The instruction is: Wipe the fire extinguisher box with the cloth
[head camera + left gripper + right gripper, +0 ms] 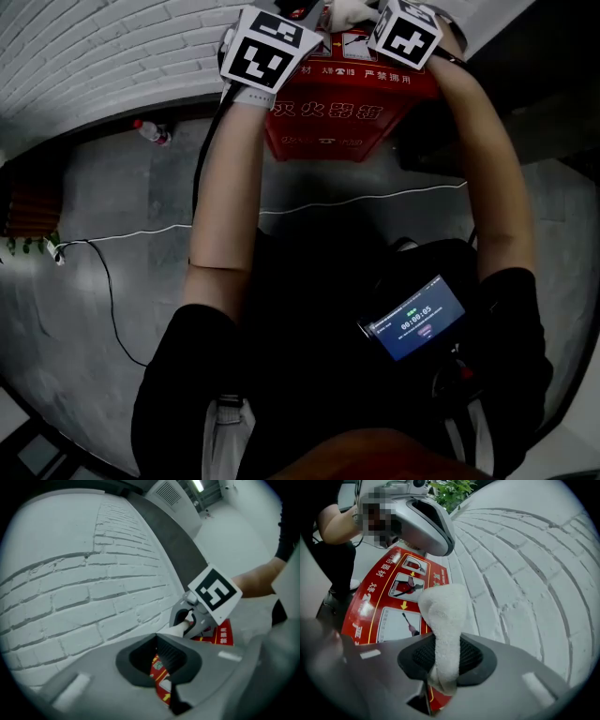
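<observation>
Red with yellow and white print, the fire extinguisher box [349, 120] stands on the grey floor [122, 216] against a white brick wall [525, 573]. Its top panel carries white instruction pictures, which show clearly in the right gripper view [393, 597].

A white cloth [443, 620] is clamped between the jaws of the right gripper [445, 658]. Its bunched end pokes forward over the top panel's edge nearest the wall. Whether the cloth presses on the panel cannot be told.

The left gripper [164, 660] is held just beside it over the same top. Its jaws are drawn together with nothing between them, and a strip of the red box [161, 677] shows through the opening past them. From this side the right gripper [197, 616] shows with the cloth [180, 629] in it. In the head view both marker cubes sit at the top of the frame, the left gripper [267, 47] and the right gripper [405, 33], with bare forearms reaching up to them.

Farther out, a thin white cable [328, 202] runs across the floor and a plastic bottle [150, 131] lies near the wall's foot. A small device with a lit screen [417, 319] hangs at the person's chest. Green leaves [450, 489] show beyond the left gripper [426, 522] in the right gripper view.
</observation>
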`<move>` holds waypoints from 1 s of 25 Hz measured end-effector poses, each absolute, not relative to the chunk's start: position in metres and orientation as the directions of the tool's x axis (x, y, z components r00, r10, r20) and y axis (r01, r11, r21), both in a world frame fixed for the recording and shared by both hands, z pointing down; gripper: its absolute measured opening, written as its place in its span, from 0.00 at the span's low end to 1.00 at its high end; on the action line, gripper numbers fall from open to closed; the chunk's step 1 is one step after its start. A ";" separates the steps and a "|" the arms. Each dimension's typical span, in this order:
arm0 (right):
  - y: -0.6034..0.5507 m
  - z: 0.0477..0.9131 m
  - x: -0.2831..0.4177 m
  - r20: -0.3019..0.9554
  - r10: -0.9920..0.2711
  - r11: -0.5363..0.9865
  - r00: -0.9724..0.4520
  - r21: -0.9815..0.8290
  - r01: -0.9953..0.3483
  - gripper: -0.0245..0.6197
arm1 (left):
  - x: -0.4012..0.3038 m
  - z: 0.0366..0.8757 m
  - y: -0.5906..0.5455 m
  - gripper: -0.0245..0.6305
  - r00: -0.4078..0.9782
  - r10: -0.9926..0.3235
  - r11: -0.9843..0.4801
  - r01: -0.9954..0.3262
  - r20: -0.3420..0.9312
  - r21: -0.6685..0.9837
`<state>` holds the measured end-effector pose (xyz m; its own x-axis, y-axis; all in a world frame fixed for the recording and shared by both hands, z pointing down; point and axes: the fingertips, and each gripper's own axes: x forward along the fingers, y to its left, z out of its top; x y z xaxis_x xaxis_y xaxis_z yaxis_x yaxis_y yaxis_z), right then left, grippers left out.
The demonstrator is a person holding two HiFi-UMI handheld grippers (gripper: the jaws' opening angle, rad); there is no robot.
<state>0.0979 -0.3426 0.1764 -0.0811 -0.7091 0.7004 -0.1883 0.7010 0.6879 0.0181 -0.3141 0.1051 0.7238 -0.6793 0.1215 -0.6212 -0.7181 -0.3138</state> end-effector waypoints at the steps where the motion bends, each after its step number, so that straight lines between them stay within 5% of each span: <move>1: -0.340 0.175 0.108 0.700 -0.710 0.698 -0.069 0.689 -0.196 0.18 | 0.023 0.104 -0.312 0.04 0.729 -0.674 -0.722 -0.616 0.122 -0.315; 16: -0.316 0.151 0.213 0.662 -0.730 0.615 0.170 0.745 -0.258 0.19 | -0.002 0.099 -0.288 0.04 0.719 -0.685 -0.715 -0.632 0.117 -0.298; 25: -0.302 0.123 0.044 0.644 -0.754 0.654 -0.127 0.723 -0.221 0.20 | -0.090 0.095 -0.283 0.04 0.647 -0.757 -0.649 -0.731 0.087 -0.212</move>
